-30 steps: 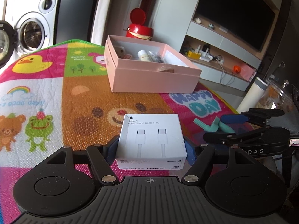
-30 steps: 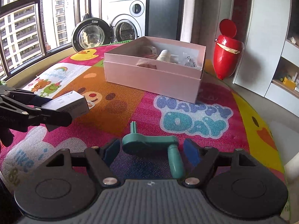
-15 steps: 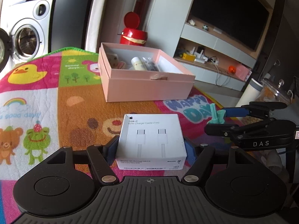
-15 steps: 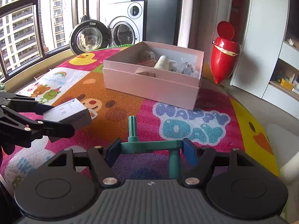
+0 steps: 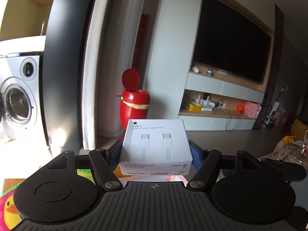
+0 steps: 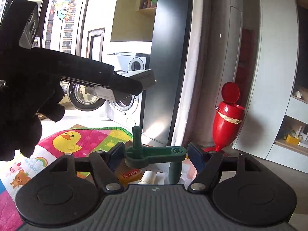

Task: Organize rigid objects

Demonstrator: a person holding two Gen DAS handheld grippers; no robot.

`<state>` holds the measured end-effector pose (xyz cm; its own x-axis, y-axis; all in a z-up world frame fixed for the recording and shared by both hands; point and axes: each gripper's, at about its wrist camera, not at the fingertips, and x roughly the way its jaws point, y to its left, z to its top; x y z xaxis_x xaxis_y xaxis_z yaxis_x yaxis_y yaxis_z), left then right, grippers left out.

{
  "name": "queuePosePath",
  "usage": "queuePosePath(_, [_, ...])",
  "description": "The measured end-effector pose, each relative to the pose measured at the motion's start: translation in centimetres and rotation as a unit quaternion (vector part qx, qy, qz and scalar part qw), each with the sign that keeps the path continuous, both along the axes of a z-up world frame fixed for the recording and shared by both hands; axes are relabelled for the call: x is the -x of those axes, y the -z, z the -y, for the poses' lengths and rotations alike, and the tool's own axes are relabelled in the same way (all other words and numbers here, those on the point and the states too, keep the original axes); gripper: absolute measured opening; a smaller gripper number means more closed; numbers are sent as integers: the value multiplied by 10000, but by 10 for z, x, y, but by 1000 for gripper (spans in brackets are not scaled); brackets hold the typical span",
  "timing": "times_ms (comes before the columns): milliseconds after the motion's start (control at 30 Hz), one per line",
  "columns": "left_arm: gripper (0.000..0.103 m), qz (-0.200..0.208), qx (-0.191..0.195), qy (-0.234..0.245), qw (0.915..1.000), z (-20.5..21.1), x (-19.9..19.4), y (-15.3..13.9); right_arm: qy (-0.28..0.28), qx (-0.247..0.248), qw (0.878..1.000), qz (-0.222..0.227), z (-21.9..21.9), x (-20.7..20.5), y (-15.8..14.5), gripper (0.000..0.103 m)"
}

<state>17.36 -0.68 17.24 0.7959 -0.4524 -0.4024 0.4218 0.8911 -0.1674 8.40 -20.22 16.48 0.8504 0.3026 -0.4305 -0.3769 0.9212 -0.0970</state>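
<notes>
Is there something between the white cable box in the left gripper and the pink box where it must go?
These views cannot settle that. The white cable box is clamped in the left gripper, raised in open air; no rim or wall of the pink box shows.

The white box (image 5: 156, 146) carries an apple logo on its top face, with "USB-C" beneath it and "60W Charge Cable (1 m)" under that; the fine print along its front edge is too small to read. An orange packet (image 6: 130, 175) bears a label strip whose characters are illegible.
</notes>
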Motion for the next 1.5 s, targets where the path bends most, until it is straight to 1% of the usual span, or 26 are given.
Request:
queuePosePath(67, [75, -487, -135, 14, 9987, 6, -20, 27, 42, 25, 9998, -211, 0, -5, 12, 75])
queuePosePath(100, [72, -626, -217, 14, 9978, 7, -24, 38, 80, 21, 9995, -312, 2, -4, 19, 76])
queuePosePath(133, [71, -720, -293, 5, 9970, 6, -25, 50, 115, 22, 9991, -400, 5, -1, 28, 75])
queuePosePath(200, [69, -773, -305, -75, 9965, -3, -18, 64, 128, 103, 9986, -501, 9, 9, 42, 75])
queuePosePath(267, [69, -730, -275, -229, 9967, -16, -2, 70, 189, 258, 9979, -561, 10, 20, 53, 75])
queuePosePath(367, [69, -571, -338, -414, 9969, -34, 36, 76, 257, 426, 9967, -639, 12, 39, 69, 76])
queuePosePath(500, [69, -568, -394, -658, 9954, -55, 87, 87, 414, 609, 9931, -915, 6, 59, 90, 76])
queuePosePath(600, [69, -781, -553, -881, 9915, -62, 120, 105, 549, 538, 9885, -1302, 0, 60, 106, 76])
queuePosePath(700, [69, -981, -713, -990, 9877, -61, 147, 123, 788, 339, 9827, -1640, -4, 66, 120, 76])
queuePosePath(833, [69, -1051, -769, -1062, 9858, -61, 165, 138, 990, 120, 9773, -1870, -3, 70, 125, 76])
queuePosePath(900, [69, -1120, -708, -1139, 9846, -60, 168, 144, 1062, 116, 9761, -1894, -4, 72, 128, 76])
queuePosePath(967, [69, -1230, -657, -1177, 9832, -58, 168, 151, 1160, 108, 9762, -1828, -4, 75, 130, 79])
queuePosePath(1033, [69, -1302, -729, -1214, 9813, -52, 165, 158, 1270, 69, 9757, -1784, -2, 78, 131, 85])
queuePosePath(1067, [70, -1171, -829, -1242, 9818, -47, 167, 160, 1335, 28, 9753, -1761, -1, 77, 132, 86])
queuePosePath(1100, [72, -1124, -945, -1260, 9811, -42, 167, 162, 1391, 0, 9749, -1737, 0, 77, 134, 89])
queuePosePath(1133, [76, -1077, -1014, -1257, 9810, -38, 168, 163, 1473, -25, 9744, -1698, 1, 76, 135, 94])
queuePosePath(1200, [85, -1010, -1066, -1240, 9814, -31, 167, 166, 1597, -112, 9725, -1694, 5, 75, 139, 101])
queuePosePath(1267, [87, -992, -1062, -1296, 9809, -27, 166, 167, 1610, -196, 9719, -1708, 7, 74, 140, 103])
queuePosePath(1300, [87, -982, -1015, -1361, 9806, -26, 166, 167, 1604, -141, 9734, -1630, 5, 76, 141, 103])
queuePosePath(1367, [87, -962, -1046, -1424, 9795, -24, 166, 167, 1554, -138, 9771, -1444, 5, 79, 144, 103])
queuePosePath(1433, [87, -951, -1105, -1454, 9786, -22, 166, 167, 1584, -270, 9769, -1407, 8, 80, 145, 103])
queuePosePath(1500, [87, -960, -1095, -1499, 9779, -21, 165, 167, 1614, -214, 9773, -1353, 5, 81, 146, 103])
